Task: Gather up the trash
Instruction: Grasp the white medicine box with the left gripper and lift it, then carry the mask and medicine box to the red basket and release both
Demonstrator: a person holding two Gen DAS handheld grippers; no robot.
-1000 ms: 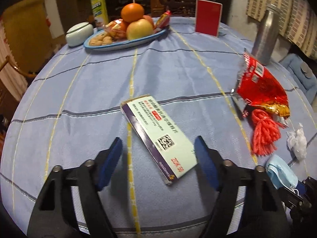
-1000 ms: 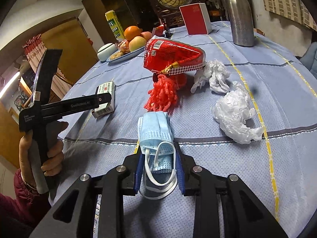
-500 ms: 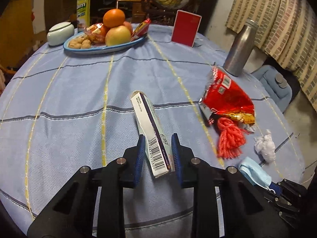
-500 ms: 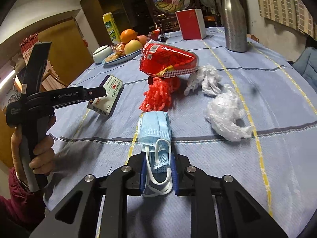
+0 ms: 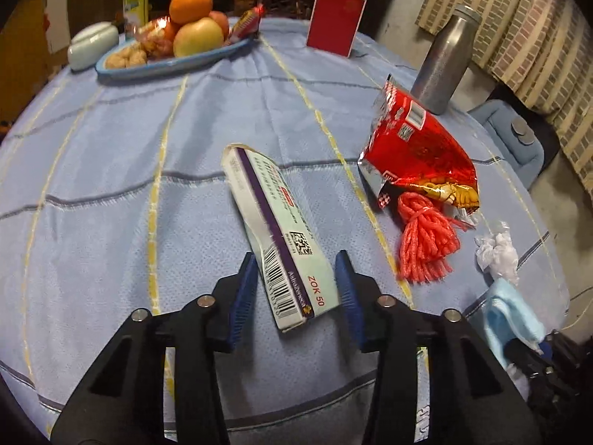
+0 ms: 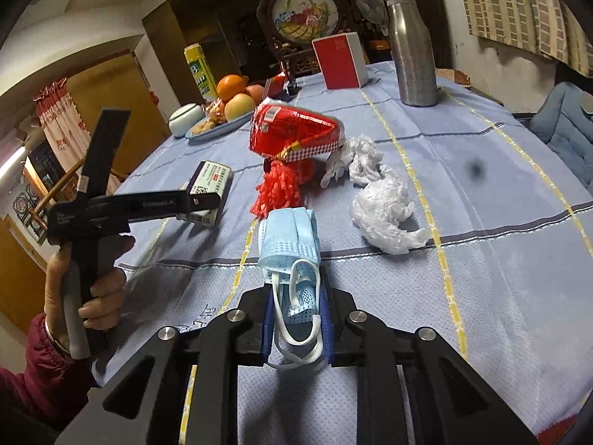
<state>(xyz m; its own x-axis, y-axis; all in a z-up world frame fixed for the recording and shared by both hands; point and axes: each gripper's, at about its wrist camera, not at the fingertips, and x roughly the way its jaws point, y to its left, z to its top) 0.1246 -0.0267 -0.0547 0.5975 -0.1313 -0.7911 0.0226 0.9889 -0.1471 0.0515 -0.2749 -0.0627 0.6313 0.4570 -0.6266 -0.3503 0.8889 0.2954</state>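
Note:
A white and purple medicine box (image 5: 278,237) lies tilted on the blue tablecloth. Its near end sits between the jaws of my left gripper (image 5: 296,285). Those jaws are opening, and the right pad stands clear of the box. In the right wrist view the same box (image 6: 209,189) rests behind the left gripper's finger. My right gripper (image 6: 294,307) is shut on a blue face mask (image 6: 292,244), held just above the cloth. A red snack bag (image 5: 415,148), a red string bundle (image 5: 426,244) and crumpled white plastic (image 6: 381,207) lie to the right of the box.
At the far side stand a fruit plate (image 5: 178,68), a white lidded jar (image 5: 92,44), a red box (image 5: 335,20) and a steel bottle (image 5: 444,59). A blue cushioned seat (image 5: 511,137) is beyond the table's right edge. A person's hand (image 6: 100,289) grips the left tool.
The left jaws closed on the box and tipped it onto its edge, then spread again, and the box has rolled back flatter. The right gripper has risen a little with the mask.

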